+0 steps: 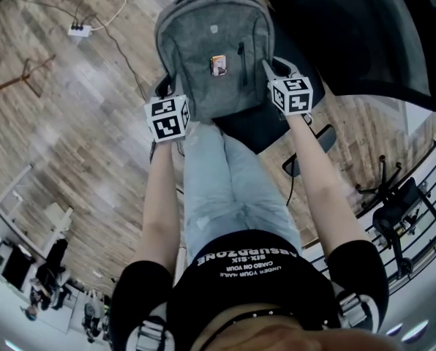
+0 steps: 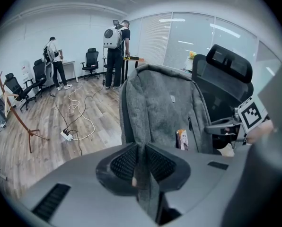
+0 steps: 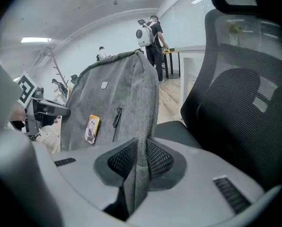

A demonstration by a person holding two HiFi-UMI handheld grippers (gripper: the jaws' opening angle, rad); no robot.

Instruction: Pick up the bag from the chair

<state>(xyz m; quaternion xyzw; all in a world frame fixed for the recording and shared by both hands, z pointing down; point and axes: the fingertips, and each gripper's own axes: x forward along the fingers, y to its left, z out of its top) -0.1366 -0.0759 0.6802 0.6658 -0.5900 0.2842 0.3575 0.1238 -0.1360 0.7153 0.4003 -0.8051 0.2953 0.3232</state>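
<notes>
A grey felt backpack (image 1: 214,46) hangs upright between both grippers, in front of the black chair (image 1: 364,35). It carries a small picture tag (image 1: 219,64) and a zip on its front. My left gripper (image 1: 167,104) is shut on the bag's left edge (image 2: 141,167). My right gripper (image 1: 276,75) is shut on the bag's right edge (image 3: 138,169). In the left gripper view the bag (image 2: 164,108) fills the middle, with the right gripper (image 2: 221,126) beyond it. In the right gripper view the bag (image 3: 112,98) stands beside the chair's seat (image 3: 179,129) and mesh back (image 3: 247,93).
Wood floor lies below, with a power strip and cable (image 1: 79,29) at the upper left. A wooden coat stand (image 2: 15,112) is at the left. Other office chairs (image 2: 91,60) and two people with backpacks stand far back. A second chair base (image 1: 393,196) is at the right.
</notes>
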